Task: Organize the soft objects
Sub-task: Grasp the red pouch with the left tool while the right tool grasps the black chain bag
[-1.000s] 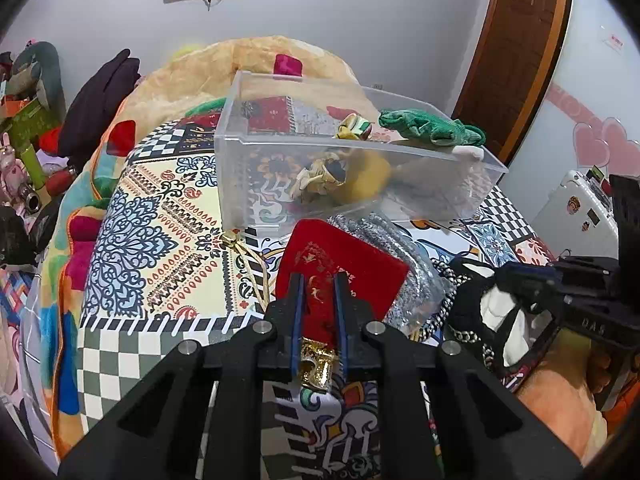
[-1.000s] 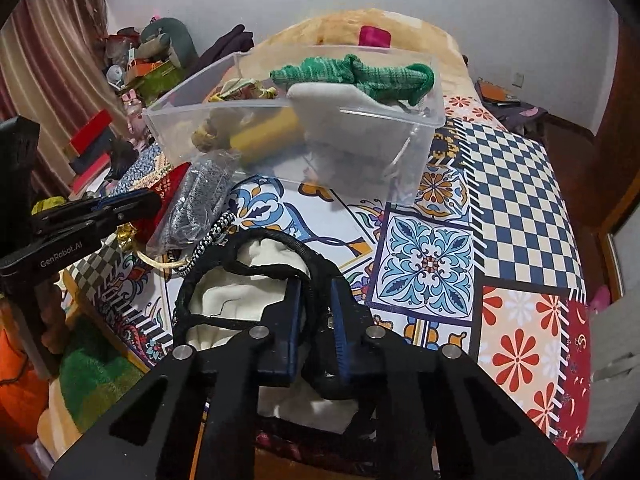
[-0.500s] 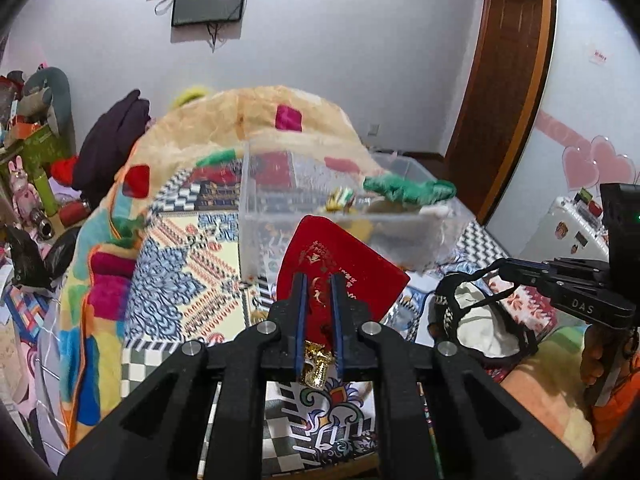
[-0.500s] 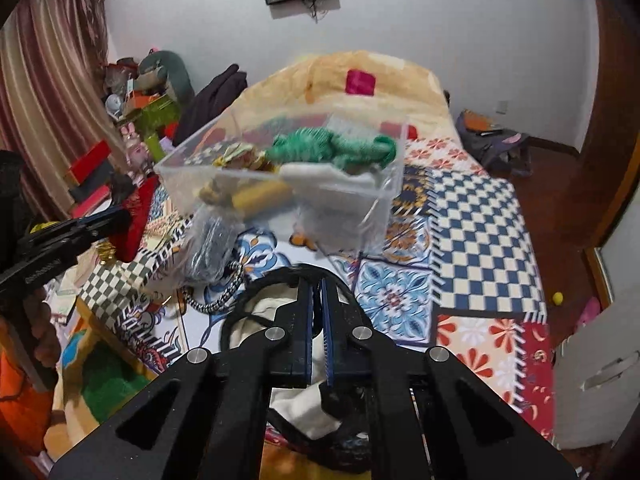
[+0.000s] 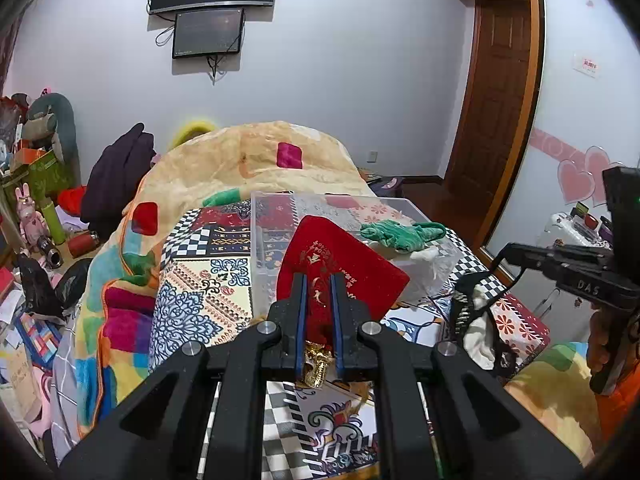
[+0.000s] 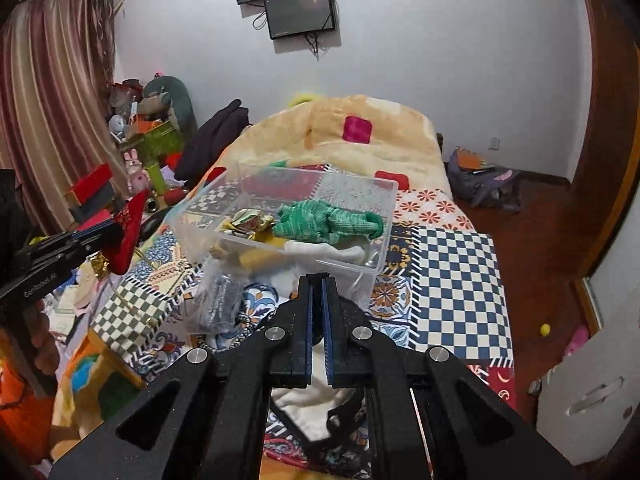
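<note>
Here, in the left wrist view, the left hand-held gripper [image 5: 319,300] is pinching a red pouch [image 5: 340,270] by its gathered neck, with a gold tassel [image 5: 317,366] hanging out behind the fingers. The pouch is standing up off the bed [image 5: 192,280], in front of the clear plastic bin [image 5: 276,216] sitting on the patterned quilt. A green knitted toy [image 5: 402,235] is lying across the bin's right end, over something white. To the right, the right hand-held gripper [image 5: 508,252] is reaching in from the bed's right edge, with a black-strapped white cloth item [image 5: 478,320] hanging below it.

In the right wrist view, the right hand-held gripper [image 6: 317,312] is pressed nearly together on the black strap of the white cloth item [image 6: 308,404], which is drooping beneath the fingers. Ahead, the bin [image 6: 360,258] is holding the green toy [image 6: 328,220], a yellowish bundle [image 6: 248,220] and white fabric. A clear bag with grey contents [image 6: 218,300] is lying just beside the bin's near left corner. At the left, the left hand-held gripper [image 6: 116,232] is holding the red pouch [image 6: 128,232] above the bed's left edge.
</note>
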Tool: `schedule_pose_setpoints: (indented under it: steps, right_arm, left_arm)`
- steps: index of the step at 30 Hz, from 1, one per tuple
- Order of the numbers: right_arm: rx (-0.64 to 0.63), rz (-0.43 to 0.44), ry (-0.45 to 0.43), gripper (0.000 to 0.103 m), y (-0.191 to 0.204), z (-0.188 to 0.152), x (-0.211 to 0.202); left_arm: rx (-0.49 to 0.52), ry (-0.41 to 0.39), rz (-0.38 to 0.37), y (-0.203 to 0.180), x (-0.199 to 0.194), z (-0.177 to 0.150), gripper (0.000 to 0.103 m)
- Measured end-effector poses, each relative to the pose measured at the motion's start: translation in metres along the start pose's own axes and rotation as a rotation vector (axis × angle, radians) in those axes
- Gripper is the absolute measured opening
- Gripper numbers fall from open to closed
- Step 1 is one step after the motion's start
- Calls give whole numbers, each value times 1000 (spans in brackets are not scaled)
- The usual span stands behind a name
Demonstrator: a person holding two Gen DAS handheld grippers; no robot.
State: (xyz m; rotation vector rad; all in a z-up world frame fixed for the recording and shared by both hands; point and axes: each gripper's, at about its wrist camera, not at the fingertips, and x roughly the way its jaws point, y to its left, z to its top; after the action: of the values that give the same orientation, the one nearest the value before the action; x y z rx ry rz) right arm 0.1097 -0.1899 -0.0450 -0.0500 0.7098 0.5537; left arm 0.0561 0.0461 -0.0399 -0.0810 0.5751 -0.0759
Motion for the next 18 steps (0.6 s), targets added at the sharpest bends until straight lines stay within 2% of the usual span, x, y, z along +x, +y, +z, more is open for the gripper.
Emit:
schedule_pose_setpoints:
  steps: [10, 18]
  right_arm:
    - [-48, -23, -161, 4, 13, 50, -27]
    - [-77, -46, -255, 4, 18, 100, -20]
  left_arm:
    - [-28, -6, -34, 13, 19, 31, 10]
    - [-1, -6, -47, 14, 39, 53, 10]
